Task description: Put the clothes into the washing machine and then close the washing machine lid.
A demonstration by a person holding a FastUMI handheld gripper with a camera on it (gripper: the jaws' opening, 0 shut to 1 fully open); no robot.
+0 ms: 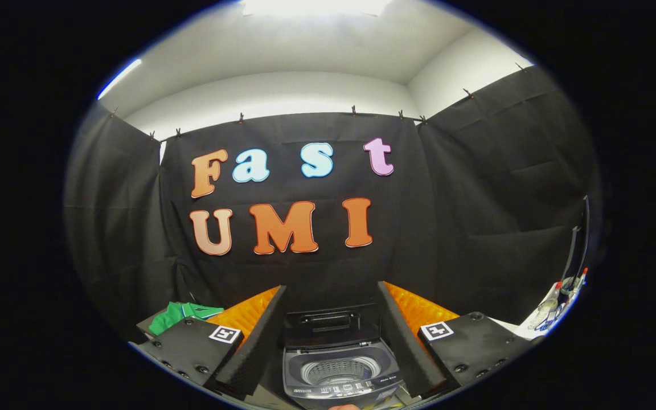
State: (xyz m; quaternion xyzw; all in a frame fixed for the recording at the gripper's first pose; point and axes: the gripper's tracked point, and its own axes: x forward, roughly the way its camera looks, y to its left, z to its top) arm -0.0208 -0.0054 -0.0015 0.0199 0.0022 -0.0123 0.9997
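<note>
The gripper (331, 341) is spread wide, its two fingers (251, 341) slanting apart with nothing held between them. Each finger's mount carries a small square black-and-white marker (225, 334), a coded pattern and no readable word.

In the gap between the fingers stands a small grey top-loading washing machine (339, 370). Its lid (328, 323) is raised and leans back toward the black cloth wall (476, 199), so the perforated drum (339, 370) lies open from above and looks empty. A control strip (342, 390) runs along the machine's near edge; the tiny marks on it, and a short word at the drum's right, are too small to read.

A green garment (183, 315) with a white stripe lies crumpled beyond the left finger, well apart from the machine and not in it.

Far off past the right finger, a white surface (524, 327) holds a clutter of small items, including what seems a clear bottle (545, 310); nothing on them can be read.

The machine's flanks sit close to the inner faces of both fingers. Above the open drum and ahead of the fingertips the space is free up to the cloth wall, which closes the booth behind and on both sides.
</note>
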